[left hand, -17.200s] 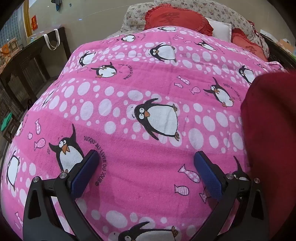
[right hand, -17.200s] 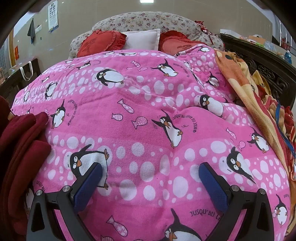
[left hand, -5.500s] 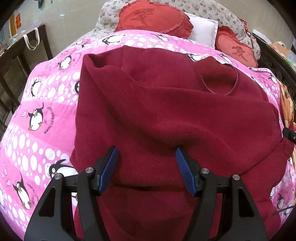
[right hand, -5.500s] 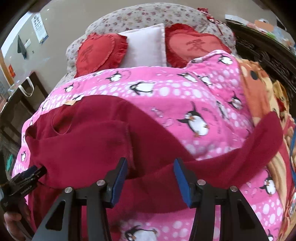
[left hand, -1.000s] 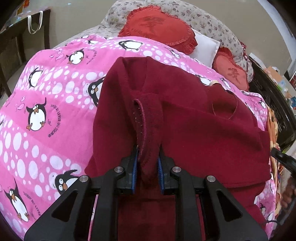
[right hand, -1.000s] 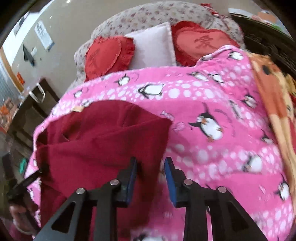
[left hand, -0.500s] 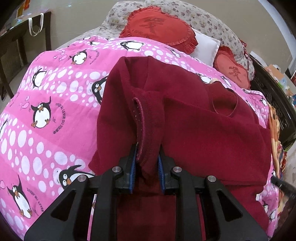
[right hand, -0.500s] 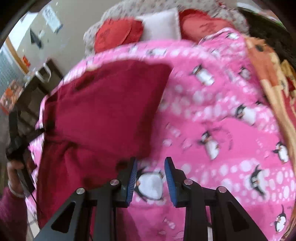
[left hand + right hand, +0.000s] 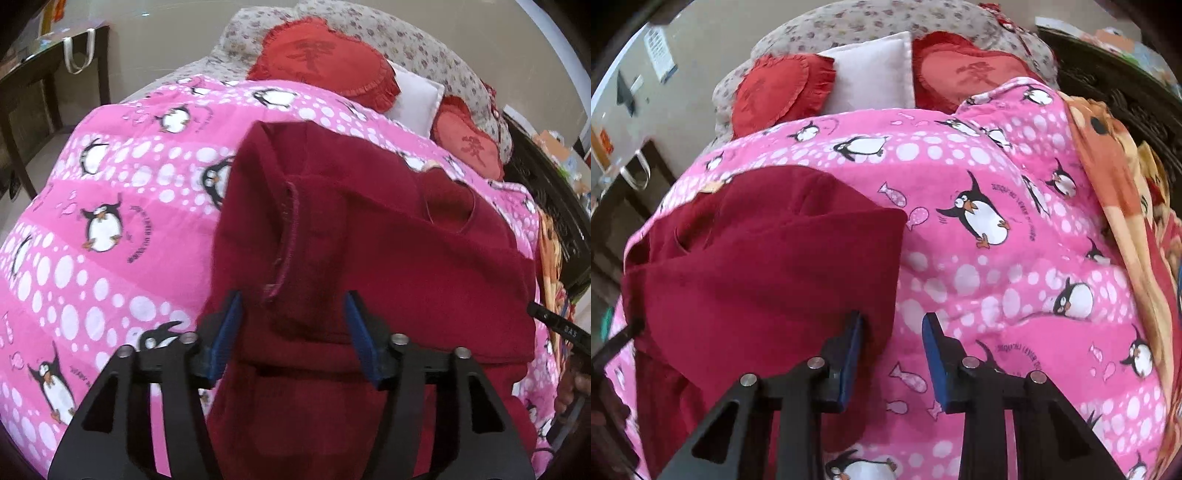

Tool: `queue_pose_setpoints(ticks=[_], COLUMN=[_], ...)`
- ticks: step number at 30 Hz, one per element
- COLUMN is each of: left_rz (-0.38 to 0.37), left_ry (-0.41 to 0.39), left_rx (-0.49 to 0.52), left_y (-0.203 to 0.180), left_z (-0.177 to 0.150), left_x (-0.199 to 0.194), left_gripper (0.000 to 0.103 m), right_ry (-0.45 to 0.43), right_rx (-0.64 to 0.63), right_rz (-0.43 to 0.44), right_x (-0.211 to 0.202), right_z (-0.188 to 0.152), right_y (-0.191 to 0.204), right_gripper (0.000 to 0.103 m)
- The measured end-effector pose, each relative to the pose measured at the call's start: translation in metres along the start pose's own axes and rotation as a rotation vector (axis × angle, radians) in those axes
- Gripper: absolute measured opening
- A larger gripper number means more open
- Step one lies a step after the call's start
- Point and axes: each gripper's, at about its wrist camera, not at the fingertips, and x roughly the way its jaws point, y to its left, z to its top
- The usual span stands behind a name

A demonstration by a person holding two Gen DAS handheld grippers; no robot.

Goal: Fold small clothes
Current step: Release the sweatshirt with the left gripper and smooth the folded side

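A dark red fleece garment [image 9: 388,258] lies on the pink penguin blanket [image 9: 110,206], its sides folded in over the body. Its neck opening [image 9: 448,206] points toward the pillows. My left gripper [image 9: 293,332] is open, its blue pads either side of the folded-in sleeve and its cuff seam [image 9: 286,236], not gripping it. My right gripper [image 9: 892,354] is open and empty over the garment's right edge [image 9: 775,273], with blanket [image 9: 997,288] showing between the pads. The left gripper's tip shows at the left of the right wrist view [image 9: 617,339].
Two red heart cushions [image 9: 321,62] and a white pillow [image 9: 875,70] lie at the head of the bed. An orange patterned blanket [image 9: 1123,192] lies along the right side. A dark wooden table with a white bag [image 9: 77,51] stands at the left.
My left gripper has opened and let go of the folded sleeve it was pinching. My right gripper has swung back up toward the bed head, still slightly open.
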Motion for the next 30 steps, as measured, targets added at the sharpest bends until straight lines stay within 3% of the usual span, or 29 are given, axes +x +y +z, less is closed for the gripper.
queue_pose_setpoints(ticks=[2, 4, 6, 9, 11, 12, 14, 20, 24, 26, 28, 30], left_rz=[0.016, 0.014, 0.013, 0.000, -0.010, -0.012, -0.008, -0.002, -0.005, -0.009, -0.019, -0.017], left_ry=[-0.006, 0.005, 0.018, 0.041, 0.055, 0.053, 0.052, 0.093, 0.108, 0.109, 0.117, 0.128], left_rx=[-0.025, -0.056, -0.077, -0.095, -0.083, -0.068, -0.041, -0.044, -0.064, -0.078, -0.091, -0.097], left_y=[0.008, 0.018, 0.024, 0.026, 0.025, 0.023, 0.021, 0.027, 0.031, 0.033, 0.033, 0.031], left_z=[-0.001, -0.004, -0.008, -0.016, -0.024, -0.029, -0.037, -0.063, -0.077, -0.083, -0.089, -0.094], left_x=[-0.004, -0.005, -0.006, -0.008, -0.015, -0.020, -0.029, -0.043, -0.053, -0.059, -0.063, -0.068], left_gripper=[0.066, 0.066, 0.066, 0.066, 0.066, 0.066, 0.066, 0.066, 0.066, 0.066, 0.066, 0.066], right_ry=[-0.017, -0.023, 0.019, 0.081, 0.066, 0.058, 0.021, 0.005, -0.003, -0.017, -0.032, -0.050], right_rx=[-0.006, -0.011, -0.031, -0.086, -0.080, -0.074, -0.104, -0.062, -0.016, -0.025, -0.036, -0.060], right_rz=[-0.004, 0.061, 0.120, 0.058, 0.063, 0.081, 0.059, 0.028, 0.081, 0.085, 0.100, 0.126], right_x=[-0.015, -0.028, -0.026, -0.007, -0.005, -0.007, -0.017, -0.013, -0.014, -0.026, -0.041, -0.056], right_z=[-0.004, -0.012, -0.026, -0.047, -0.050, -0.050, -0.048, -0.046, -0.052, -0.054, -0.060, -0.070], right_y=[0.001, 0.002, 0.009, 0.025, 0.026, 0.026, 0.032, 0.014, 0.005, 0.005, 0.004, 0.007], right_gripper=[0.032, 0.033, 0.042, 0.045, 0.037, 0.025, 0.018, 0.009, 0.009, 0.014, 0.033, 0.036])
